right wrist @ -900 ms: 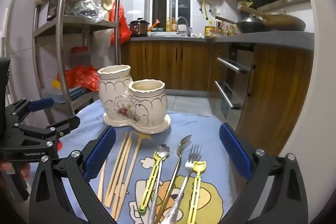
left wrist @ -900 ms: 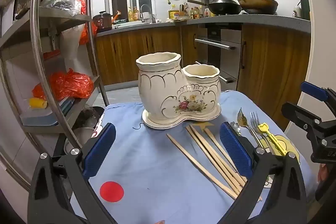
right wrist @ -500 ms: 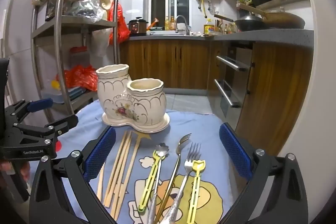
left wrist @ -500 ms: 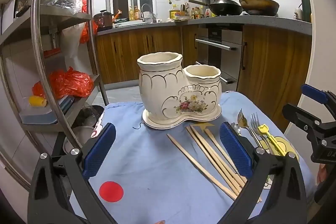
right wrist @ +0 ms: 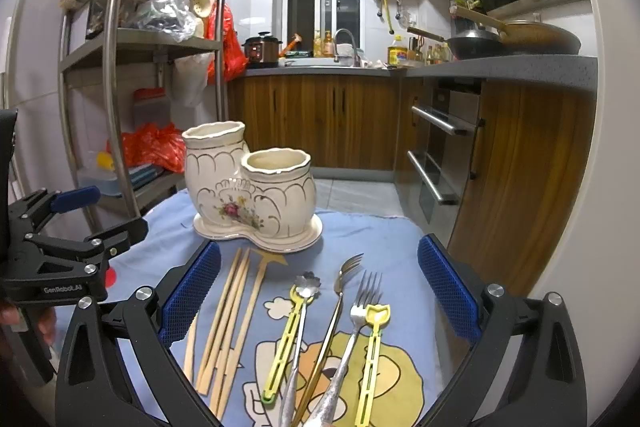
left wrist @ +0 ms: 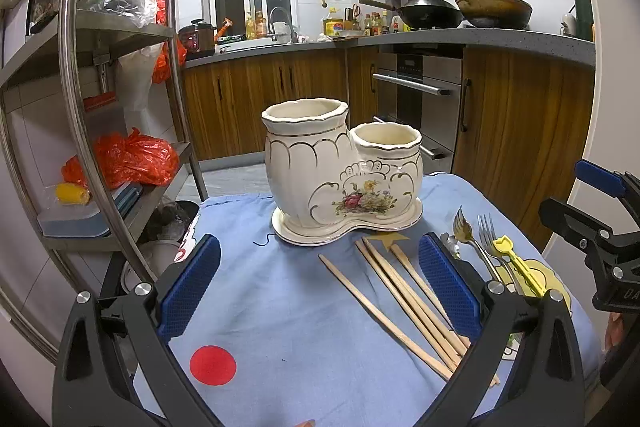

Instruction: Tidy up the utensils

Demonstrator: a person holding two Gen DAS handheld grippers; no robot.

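Observation:
A cream ceramic holder (left wrist: 340, 175) (right wrist: 252, 187) with two cups, one tall and one short, stands at the far side of a blue cloth (left wrist: 288, 307). Several wooden chopsticks (left wrist: 404, 299) (right wrist: 232, 319) lie in front of it. To their right lie forks (right wrist: 352, 307) and yellow-handled utensils (right wrist: 288, 331) on a cartoon print. My left gripper (left wrist: 320, 283) hovers open above the cloth, near the chopsticks, with nothing between its fingers. My right gripper (right wrist: 318, 291) hangs open over the forks, empty too. Each gripper shows at the edge of the other's view.
A metal shelf rack (left wrist: 80, 75) with red bags stands close on the left of the table. Wooden kitchen cabinets and an oven (left wrist: 416, 107) lie behind, across a strip of floor. A red dot (left wrist: 213, 365) marks the cloth near my left gripper.
Both views have shifted only slightly; the holder sits a touch higher in the left wrist view. Nothing was picked up or let go.

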